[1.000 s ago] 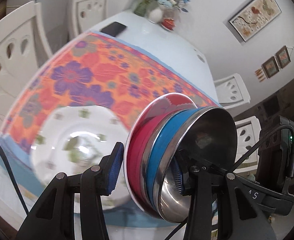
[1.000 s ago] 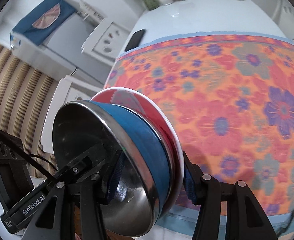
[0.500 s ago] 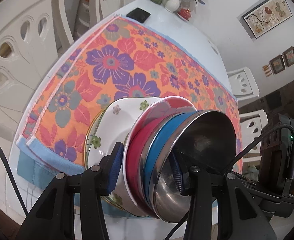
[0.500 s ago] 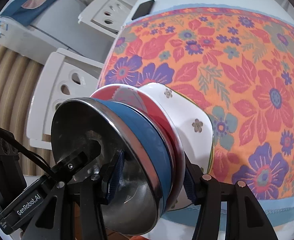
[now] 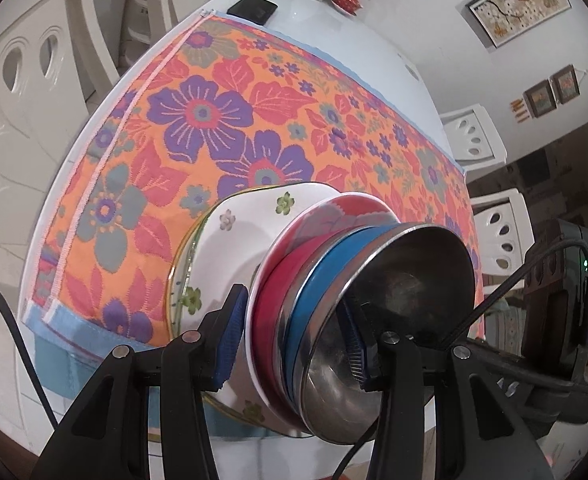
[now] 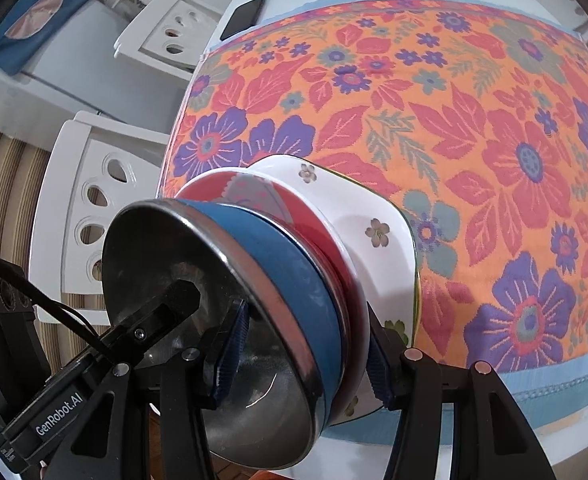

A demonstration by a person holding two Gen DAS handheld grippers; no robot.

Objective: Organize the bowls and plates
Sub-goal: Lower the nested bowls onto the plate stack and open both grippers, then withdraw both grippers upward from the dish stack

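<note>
The tablecloth (image 5: 230, 128) is showing an orange ground with purple flowers, red leaves and grey-green blossoms, and a pale blue hem is running along its edge. Lying on that cloth, the square plate (image 5: 250, 224) is showing white with small green and grey flowers and a thin green-yellow rim line. Stacked over that plate, the red bowl (image 5: 278, 300) is wearing a white rim, the blue bowl (image 5: 313, 292) is showing plain blue, and the steel bowl (image 5: 409, 280) is gleaming dark silver. Beyond the cloth's far edge, a black phone (image 6: 242, 17) is lying on the white table (image 5: 333, 32).
</note>
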